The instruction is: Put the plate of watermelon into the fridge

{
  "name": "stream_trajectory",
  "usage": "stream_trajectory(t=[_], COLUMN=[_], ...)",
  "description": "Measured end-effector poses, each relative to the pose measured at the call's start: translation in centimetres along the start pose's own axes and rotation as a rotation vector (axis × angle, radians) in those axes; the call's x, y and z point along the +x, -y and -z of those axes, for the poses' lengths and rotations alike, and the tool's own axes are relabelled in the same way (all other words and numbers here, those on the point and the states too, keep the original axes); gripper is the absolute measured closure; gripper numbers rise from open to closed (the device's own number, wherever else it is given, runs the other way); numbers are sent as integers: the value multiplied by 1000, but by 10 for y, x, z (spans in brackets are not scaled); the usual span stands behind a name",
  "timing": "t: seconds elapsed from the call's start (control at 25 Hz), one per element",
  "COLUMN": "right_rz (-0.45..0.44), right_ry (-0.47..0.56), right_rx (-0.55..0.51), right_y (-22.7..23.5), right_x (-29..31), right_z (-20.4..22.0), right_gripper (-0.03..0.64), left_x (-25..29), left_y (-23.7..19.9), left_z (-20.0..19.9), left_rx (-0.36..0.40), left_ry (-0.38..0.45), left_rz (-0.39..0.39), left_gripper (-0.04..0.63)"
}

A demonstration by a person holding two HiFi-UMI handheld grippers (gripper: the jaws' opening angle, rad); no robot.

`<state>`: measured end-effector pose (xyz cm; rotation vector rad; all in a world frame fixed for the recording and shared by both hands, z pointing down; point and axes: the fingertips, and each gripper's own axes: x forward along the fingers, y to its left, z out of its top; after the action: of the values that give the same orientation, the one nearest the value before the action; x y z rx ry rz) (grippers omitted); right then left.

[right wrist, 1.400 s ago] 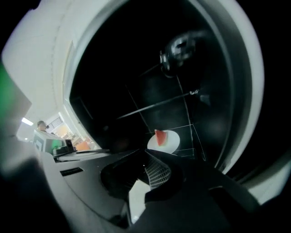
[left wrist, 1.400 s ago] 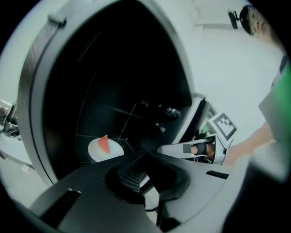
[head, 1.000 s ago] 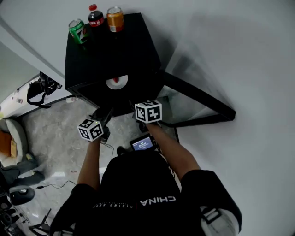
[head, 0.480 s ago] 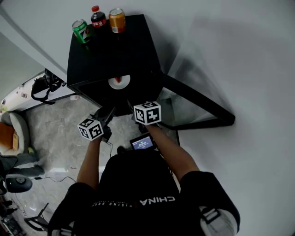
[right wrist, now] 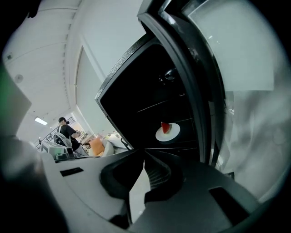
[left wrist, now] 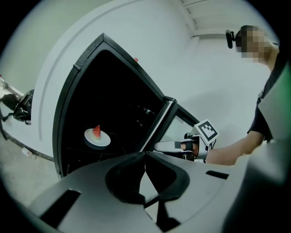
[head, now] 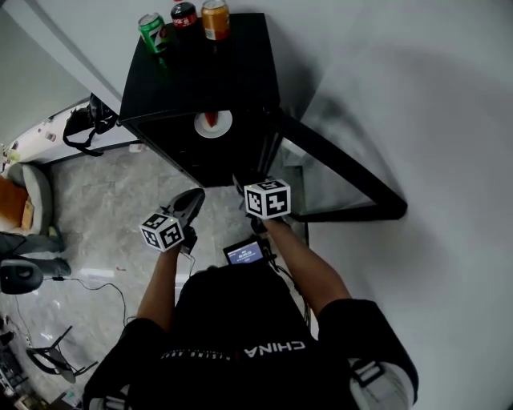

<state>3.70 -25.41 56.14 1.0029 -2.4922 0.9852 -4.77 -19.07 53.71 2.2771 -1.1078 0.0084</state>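
Note:
A white plate [head: 219, 126] with a red watermelon wedge [head: 210, 119] rests on a shelf inside the open black fridge [head: 200, 72]. The plate [left wrist: 97, 139] and its wedge [left wrist: 96, 132] also show in the left gripper view, and the plate [right wrist: 168, 133] shows in the right gripper view. The fridge door [head: 345, 172] stands swung out to the right. My left gripper [head: 191, 202] hangs shut and empty in front of the fridge opening, apart from the plate. My right gripper [right wrist: 144, 160] is shut and empty near the door's inner edge; the left gripper view shows this right gripper [left wrist: 168, 146] beside the door.
On top of the fridge stand a green can [head: 152, 32], a cola bottle [head: 184, 14] and an orange can [head: 215, 19]. A black bag [head: 84, 128] lies on a white surface at left. Cables [head: 96, 280] run over the marble floor. A person [right wrist: 68, 132] stands far off.
Both grippers have drawn back a little from the fridge opening, the left one lower in view. The plate stays on the shelf.

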Motion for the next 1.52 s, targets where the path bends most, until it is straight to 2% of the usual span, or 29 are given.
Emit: stream_trajectory(t=[0.24,0.48,0.92,1.2,1.52], right_rz=[39,74,147,144,128], right_ry=[16,44,60,38,40], right_rx=[2,30,66,42,15], right_y=[-21,-68,-138,-152,-137], right_x=[-24,-36,-79,-106,-142], right_z=[28,71,159,191,191], right_gripper=[598,598,598,600,601], left_x=[-35,-100,-206,-228,-202], left_y=[10,13,30,55,94], left_z=[20,49,105,128,138], left_rx=[37,65,72,81,79], left_ry=[-47,-89,-96,-81,-58], left_rz=[3,37,85,86,83], left_gripper=[583,583,583,583,583])
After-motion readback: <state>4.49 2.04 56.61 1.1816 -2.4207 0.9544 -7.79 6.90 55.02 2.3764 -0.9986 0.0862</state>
